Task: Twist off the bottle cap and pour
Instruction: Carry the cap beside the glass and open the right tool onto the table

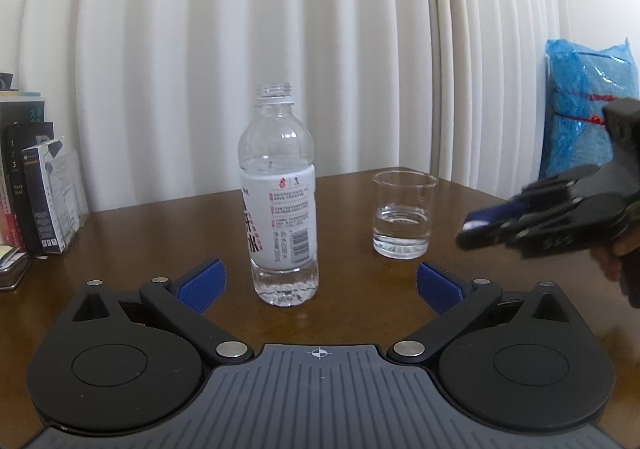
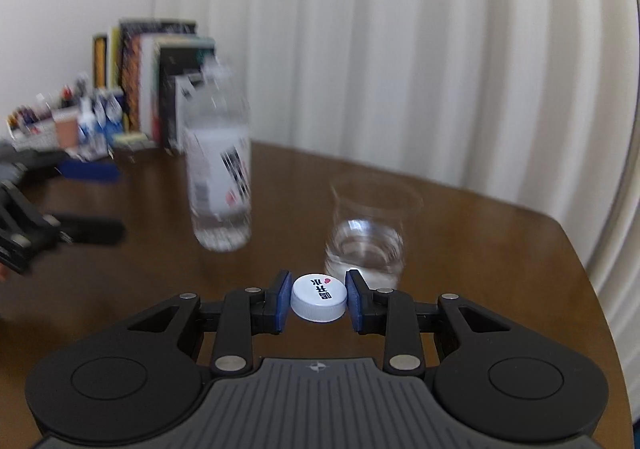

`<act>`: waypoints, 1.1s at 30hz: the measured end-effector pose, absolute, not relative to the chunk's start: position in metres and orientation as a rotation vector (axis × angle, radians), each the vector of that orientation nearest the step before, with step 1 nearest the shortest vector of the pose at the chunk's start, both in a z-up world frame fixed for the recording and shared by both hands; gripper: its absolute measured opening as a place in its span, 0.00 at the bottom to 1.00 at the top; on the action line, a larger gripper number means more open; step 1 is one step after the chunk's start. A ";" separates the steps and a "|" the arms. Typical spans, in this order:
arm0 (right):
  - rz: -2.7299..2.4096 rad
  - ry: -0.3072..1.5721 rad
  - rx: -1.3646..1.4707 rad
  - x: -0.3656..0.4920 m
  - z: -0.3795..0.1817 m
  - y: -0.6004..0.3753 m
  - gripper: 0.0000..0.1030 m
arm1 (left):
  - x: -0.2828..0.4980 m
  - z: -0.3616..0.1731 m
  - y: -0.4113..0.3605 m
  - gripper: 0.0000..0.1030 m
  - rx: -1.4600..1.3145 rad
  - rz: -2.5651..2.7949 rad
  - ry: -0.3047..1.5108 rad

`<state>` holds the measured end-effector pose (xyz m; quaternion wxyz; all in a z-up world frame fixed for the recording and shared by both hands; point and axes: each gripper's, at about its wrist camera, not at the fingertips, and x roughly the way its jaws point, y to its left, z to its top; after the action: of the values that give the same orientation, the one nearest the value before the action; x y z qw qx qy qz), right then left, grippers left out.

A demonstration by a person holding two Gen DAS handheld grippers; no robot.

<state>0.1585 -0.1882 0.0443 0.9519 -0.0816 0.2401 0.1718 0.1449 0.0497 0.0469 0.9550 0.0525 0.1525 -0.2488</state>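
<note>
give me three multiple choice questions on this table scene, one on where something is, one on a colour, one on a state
1. Where does the glass stand in the left wrist view?
A. to the right of the bottle
B. to the left of the bottle
C. on top of the books

2. What colour are the pads of the left hand-held gripper?
A. red
B. blue
C. yellow

3. What state is the bottle's neck in?
A. capped
B. open, with no cap
C. covered by a hand

Answers:
1 A, the glass sits right of the bottle on the wooden table.
2 B, both pads are blue.
3 B, bare threads show, and the right hand-held gripper holds the white cap.
</note>
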 end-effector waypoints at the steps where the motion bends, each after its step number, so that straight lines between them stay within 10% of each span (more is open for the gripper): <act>1: 0.346 0.499 -0.159 0.160 0.042 -0.189 0.31 | 0.143 0.047 0.049 1.00 0.106 -0.505 0.310; 33: 0.276 0.622 -0.154 0.177 0.020 -0.197 0.32 | 0.141 0.042 0.047 1.00 0.088 -0.505 0.335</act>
<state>0.1771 -0.1975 0.0195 0.9398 -0.0754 0.3047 0.1354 0.1406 0.0471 0.0424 0.9535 0.0436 0.1649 -0.2486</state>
